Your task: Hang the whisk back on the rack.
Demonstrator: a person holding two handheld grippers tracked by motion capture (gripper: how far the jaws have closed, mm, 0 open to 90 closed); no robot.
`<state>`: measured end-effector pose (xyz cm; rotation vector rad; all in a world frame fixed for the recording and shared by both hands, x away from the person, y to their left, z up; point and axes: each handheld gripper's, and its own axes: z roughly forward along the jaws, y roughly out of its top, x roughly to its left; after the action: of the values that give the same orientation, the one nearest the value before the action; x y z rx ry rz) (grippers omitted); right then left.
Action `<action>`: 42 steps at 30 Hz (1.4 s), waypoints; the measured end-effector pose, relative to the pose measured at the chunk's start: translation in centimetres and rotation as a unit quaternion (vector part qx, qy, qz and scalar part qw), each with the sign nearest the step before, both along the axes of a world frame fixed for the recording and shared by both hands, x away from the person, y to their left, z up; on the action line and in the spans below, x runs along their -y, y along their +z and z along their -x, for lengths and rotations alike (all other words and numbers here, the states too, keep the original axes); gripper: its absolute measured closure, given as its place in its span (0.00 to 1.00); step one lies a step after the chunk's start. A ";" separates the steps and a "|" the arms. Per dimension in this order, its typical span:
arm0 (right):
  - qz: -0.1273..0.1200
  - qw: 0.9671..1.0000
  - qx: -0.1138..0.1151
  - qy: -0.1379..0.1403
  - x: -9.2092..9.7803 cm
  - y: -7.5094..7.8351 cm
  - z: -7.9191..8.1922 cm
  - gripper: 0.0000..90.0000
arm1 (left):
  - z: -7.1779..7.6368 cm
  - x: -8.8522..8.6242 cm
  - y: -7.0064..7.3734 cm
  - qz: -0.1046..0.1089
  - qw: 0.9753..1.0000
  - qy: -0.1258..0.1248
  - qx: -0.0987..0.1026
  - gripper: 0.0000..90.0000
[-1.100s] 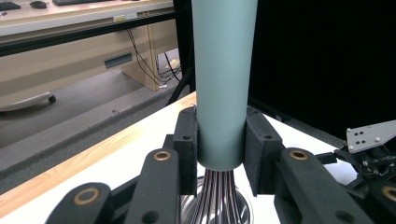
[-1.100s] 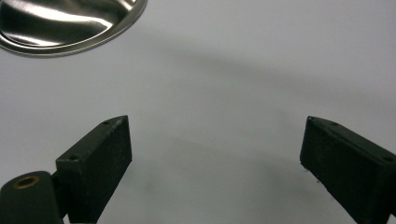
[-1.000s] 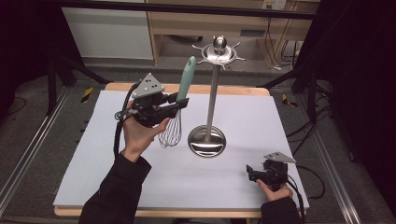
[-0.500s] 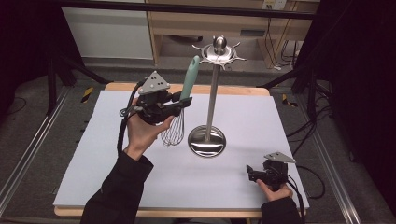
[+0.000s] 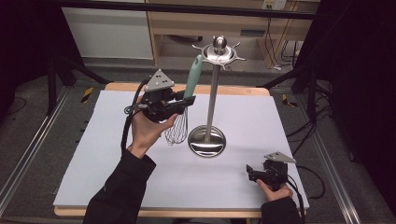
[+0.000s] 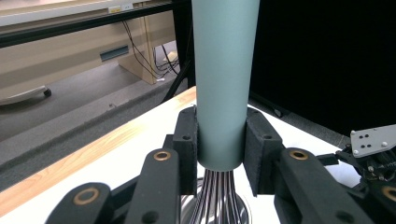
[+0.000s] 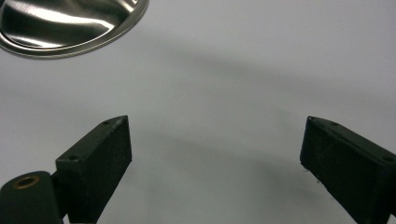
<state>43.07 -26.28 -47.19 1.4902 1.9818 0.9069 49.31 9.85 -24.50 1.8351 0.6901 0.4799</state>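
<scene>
A whisk [image 5: 186, 102] with a teal handle [image 6: 223, 79] and wire loops is held nearly upright above the white table. My left gripper [image 5: 180, 106] is shut on the lower end of that handle, one pad on each side, with the wires [image 6: 217, 196] hanging below. Just right of it stands a steel utensil stand [image 5: 212, 93] with a round base [image 7: 70, 23] and a hooked crown on top. The handle's tip leans toward the crown. My right gripper [image 5: 252, 171] rests low at the table's front right, open, nothing between its jaws.
The white tabletop [image 5: 116, 177] has a wooden edge at the back. Behind the table are a wooden shelf unit [image 5: 243, 23] and loose cables. Black frames stand on both sides.
My left gripper has lifted the whisk a little higher and nearer the stand's crown. The right gripper has stayed still.
</scene>
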 end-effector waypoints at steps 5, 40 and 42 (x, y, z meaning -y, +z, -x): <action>0.002 1.000 0.001 -0.001 0.0 0.0 0.0 0.10 | -0.4 0.4 -0.3 0.002 1.000 -0.002 -0.002 0.76; 0.000 1.000 0.000 0.000 -0.1 0.0 0.0 0.10 | -1.8 2.0 -1.5 0.012 1.000 -0.003 0.004 0.76; 0.001 1.000 0.001 0.001 -0.1 0.0 0.0 0.10 | -1.8 2.1 -1.5 0.012 1.000 -0.001 0.005 0.76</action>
<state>43.10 -26.22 -47.22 1.4855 1.9838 0.9056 51.14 7.77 -26.01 1.8101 0.6837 0.4771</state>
